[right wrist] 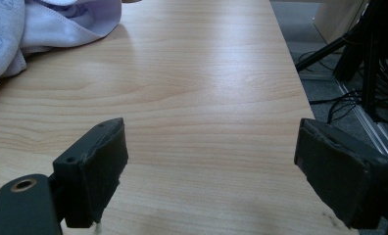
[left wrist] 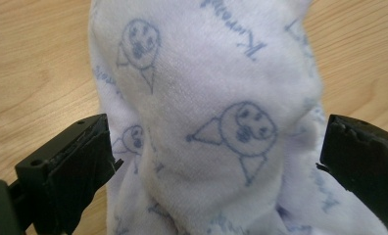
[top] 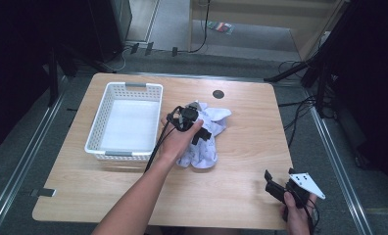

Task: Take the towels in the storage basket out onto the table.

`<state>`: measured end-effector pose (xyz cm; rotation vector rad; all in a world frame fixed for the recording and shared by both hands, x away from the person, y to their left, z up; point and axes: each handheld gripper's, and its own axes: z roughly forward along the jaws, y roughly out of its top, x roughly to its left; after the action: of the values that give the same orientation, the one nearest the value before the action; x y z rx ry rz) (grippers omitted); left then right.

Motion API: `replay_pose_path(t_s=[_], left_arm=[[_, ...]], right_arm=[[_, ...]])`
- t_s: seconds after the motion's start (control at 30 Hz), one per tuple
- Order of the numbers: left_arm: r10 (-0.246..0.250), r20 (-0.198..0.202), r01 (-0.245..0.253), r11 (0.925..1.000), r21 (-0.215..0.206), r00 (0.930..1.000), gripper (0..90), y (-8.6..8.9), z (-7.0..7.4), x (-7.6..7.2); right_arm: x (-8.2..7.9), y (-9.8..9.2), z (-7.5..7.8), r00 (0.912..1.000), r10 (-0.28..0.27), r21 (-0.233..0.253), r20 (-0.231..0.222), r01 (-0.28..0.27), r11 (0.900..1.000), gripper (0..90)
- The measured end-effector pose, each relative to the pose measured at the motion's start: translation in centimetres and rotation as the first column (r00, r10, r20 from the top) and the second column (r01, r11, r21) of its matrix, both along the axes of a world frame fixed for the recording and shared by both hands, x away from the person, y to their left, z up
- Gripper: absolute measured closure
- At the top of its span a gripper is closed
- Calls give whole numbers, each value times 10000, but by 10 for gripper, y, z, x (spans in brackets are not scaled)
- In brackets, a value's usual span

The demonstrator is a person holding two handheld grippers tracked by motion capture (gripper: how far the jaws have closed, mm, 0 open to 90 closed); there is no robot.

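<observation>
Centre frame: my left gripper [top: 198,128], jaws spread around white printed cloth [left wrist: 206,112]. Lower right: my right gripper [right wrist: 209,171], jaws spread, over bare table [right wrist: 197,78]. Left: white basket [top: 99,117].

The table [top: 241,171] is serving as landmark. On its left half a basket [top: 125,122] is sitting. Just right of the basket, near the table's middle, a cloth [top: 212,122] is lying. The left gripper [top: 194,128] is resting over the cloth. The right gripper [top: 280,188] is hovering at the table's near right corner, well apart from the cloth.
</observation>
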<state>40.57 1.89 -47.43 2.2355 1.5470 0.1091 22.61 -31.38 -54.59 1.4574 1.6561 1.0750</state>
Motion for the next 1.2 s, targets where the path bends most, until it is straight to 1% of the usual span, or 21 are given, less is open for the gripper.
replay_pose_path(t_s=[0.07,0.1,0.13,0.3,0.4,0.43,0.5,0.53,0.57,0.6,0.63,0.67,0.73,0.8,0.83,0.9,0.97,1.07,1.1,1.17,1.2], left_arm=[[105,318,-104,9999,-52,9994,0,4,6,-2],[155,390,-146,9996,-231,9991,0,9,11,-2],[155,390,-146,9996,-231,9991,0,9,11,-2],[262,721,-251,9996,-160,9971,0,21,22,-4],[383,912,-351,9987,-361,9951,0,31,31,-5],[457,1070,-418,9984,-385,9932,0,38,36,-6],[497,1146,-453,9982,-402,9922,0,41,39,-6],[505,1196,-461,9982,-394,9915,0,43,40,-7],[433,1336,-419,9990,-135,9901,0,48,44,-9],[433,1336,-419,9990,-135,9901,0,48,44,-9],[373,1520,-389,9992,79,9877,0,52,47,-11],[373,1520,-389,9992,79,9877,0,52,47,-11],[422,1626,-432,9991,27,9858,0,62,53,-14],[459,1642,-462,9989,-19,9854,0,64,55,-14],[584,1736,-563,9983,-167,9831,0,71,59,-15],[639,1783,-618,9979,-177,9819,0,74,60,-16],[781,1909,-751,9969,-227,9785,0,83,64,-18],[841,1958,-780,9962,-387,9770,0,89,66,-19],[910,2028,-826,9953,-497,9750,0,96,68,-22],[912,1996,-829,9953,-492,9756,0,98,68,-23],[945,2066,-862,9951,-491,9738,0,101,68,-24]], right_arm=[[0,0,0,10000,-23,37,-14,23,10000,127],[0,0,0,10000,-46,63,-13,46,10000,127],[0,0,0,10000,-45,69,-6,45,10000,127],[0,0,0,10000,-35,8,-36,35,10000,127],[0,0,0,10000,-76,89,-36,76,9999,127],[0,0,0,10000,-79,101,-32,79,9999,127],[0,-1,0,10000,-93,92,-28,93,9999,127],[0,-1,0,10000,-96,90,-27,96,9999,127],[0,0,0,10000,-92,94,-32,92,9999,127],[0,0,0,10000,-92,94,-32,92,9999,127],[0,0,0,10000,-92,88,-29,93,9999,127],[0,0,0,9999,-98,86,-29,98,9999,127],[0,0,0,9999,-120,88,-32,120,9999,127],[0,0,0,9999,-120,93,-37,120,9999,127],[0,0,0,9999,-128,81,-36,129,9999,127],[0,0,0,9999,-133,79,-34,134,9999,127],[0,0,0,9998,-174,76,-33,174,9998,127],[0,-1,0,9998,-173,78,-34,173,9998,127],[0,0,0,9999,-158,76,-36,159,9998,127],[0,0,0,9999,-162,78,-41,163,9998,127],[0,0,0,9998,-169,79,-46,169,9998,126]])
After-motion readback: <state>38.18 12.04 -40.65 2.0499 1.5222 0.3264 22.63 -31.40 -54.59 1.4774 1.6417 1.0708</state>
